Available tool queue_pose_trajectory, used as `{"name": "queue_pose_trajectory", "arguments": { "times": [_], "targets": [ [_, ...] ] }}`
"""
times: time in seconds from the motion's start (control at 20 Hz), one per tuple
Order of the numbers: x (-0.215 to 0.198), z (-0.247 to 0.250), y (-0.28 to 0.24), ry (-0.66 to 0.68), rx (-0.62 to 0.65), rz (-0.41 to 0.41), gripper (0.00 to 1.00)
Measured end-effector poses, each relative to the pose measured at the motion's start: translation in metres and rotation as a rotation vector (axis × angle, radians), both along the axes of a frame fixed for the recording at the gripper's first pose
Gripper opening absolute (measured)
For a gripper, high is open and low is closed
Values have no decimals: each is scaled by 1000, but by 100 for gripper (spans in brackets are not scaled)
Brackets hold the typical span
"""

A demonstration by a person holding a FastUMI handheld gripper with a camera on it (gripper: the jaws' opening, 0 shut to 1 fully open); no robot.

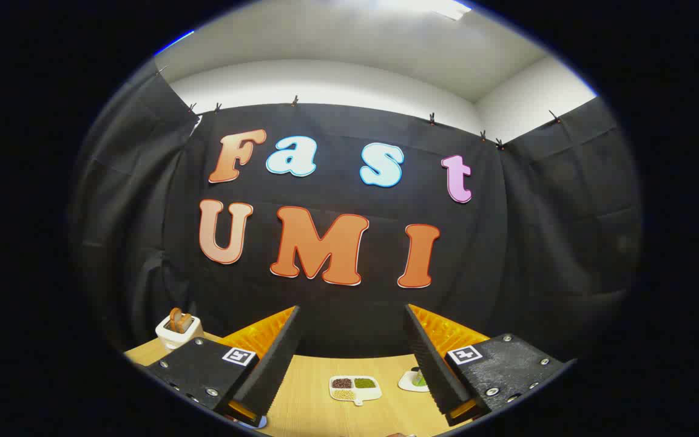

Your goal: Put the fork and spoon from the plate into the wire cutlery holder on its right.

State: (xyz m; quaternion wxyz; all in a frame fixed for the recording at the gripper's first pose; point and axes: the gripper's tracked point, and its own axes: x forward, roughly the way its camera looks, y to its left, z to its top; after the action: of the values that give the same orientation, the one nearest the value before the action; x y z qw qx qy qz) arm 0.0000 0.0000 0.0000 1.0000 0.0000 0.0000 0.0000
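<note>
**Jaws wide and level, target still to be found**

The gripper [352,364] is held high and looks out across the counter [313,406] rather than down on it. Its jaws stand released, well apart, with nothing between them. From this pose I cannot pick out the fork, the spoon, the plate or the wire cutlery holder, so where the task's things lie cannot be told here; I judge the task has not begun.

Working outward from the jaws:

- At 6 o'clock, between the 2 fingers and just ahead of them, a white divided dish [355,388] sits on the counter with 3 compartments of dark, green and pale grains.
- At 5 o'clock, close against the inner edge of the right finger, a small white saucer [413,381] carries something green, partly hidden by that finger.
- At 8 o'clock, beyond the left finger, a white toaster [178,331] holds 1 slice of bread upright in its slot.

Risks, as I judge them: dropping straight down from here would bring the open fingers onto the divided dish and could scatter its grains. The saucer, half masked, could be clipped by the right finger in a sideways sweep. Either dish could also be mistaken for the plate. Tilting down to find the cutlery first looks safer.
</note>
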Motion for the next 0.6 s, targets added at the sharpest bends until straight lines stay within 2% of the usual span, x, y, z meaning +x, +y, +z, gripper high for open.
{"name": "queue_pose_trajectory", "arguments": {
  "times": [0.25, 0.6],
  "targets": [
    [6, -9, 23, 31, 37, 47, 99],
    [10, -13, 46, 57, 36, 69, 99]
  ]
}}
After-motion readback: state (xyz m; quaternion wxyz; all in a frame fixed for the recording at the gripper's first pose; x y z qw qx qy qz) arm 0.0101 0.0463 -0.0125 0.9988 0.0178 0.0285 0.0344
